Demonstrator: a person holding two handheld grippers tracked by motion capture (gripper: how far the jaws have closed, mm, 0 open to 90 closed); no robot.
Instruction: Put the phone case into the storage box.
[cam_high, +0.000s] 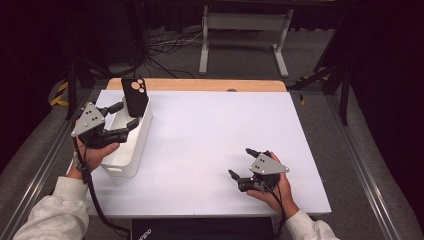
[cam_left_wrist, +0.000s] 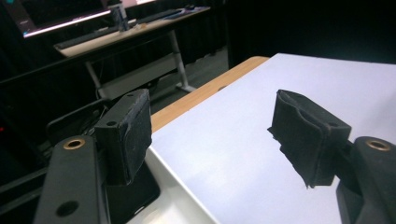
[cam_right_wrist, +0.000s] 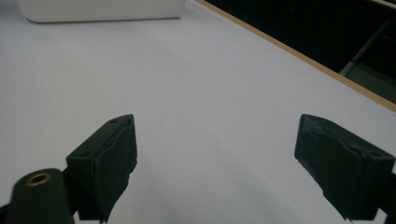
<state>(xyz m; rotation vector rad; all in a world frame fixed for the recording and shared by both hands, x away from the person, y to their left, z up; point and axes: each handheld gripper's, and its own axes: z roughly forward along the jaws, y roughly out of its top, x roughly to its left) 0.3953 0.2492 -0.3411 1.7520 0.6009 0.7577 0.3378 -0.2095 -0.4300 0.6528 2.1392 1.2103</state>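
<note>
A black phone (cam_high: 135, 95) stands upright in the far end of a white bin (cam_high: 131, 150) at the table's left. My left gripper (cam_high: 126, 115) hovers over the bin just in front of the phone, open, with nothing between its pads. In the left gripper view the jaws (cam_left_wrist: 215, 126) stand apart over the white table, and the dark phone (cam_left_wrist: 133, 193) lies low behind the left jaw, next to the bin's rim (cam_left_wrist: 180, 200). My right gripper (cam_high: 240, 162) rests open on the table at the front right, empty (cam_right_wrist: 217, 140).
The white table top (cam_high: 215, 130) has a wooden strip (cam_high: 200, 84) along its far edge. The bin (cam_right_wrist: 102, 11) shows far off in the right gripper view. A white desk frame (cam_high: 245, 35) and cables lie on the floor beyond.
</note>
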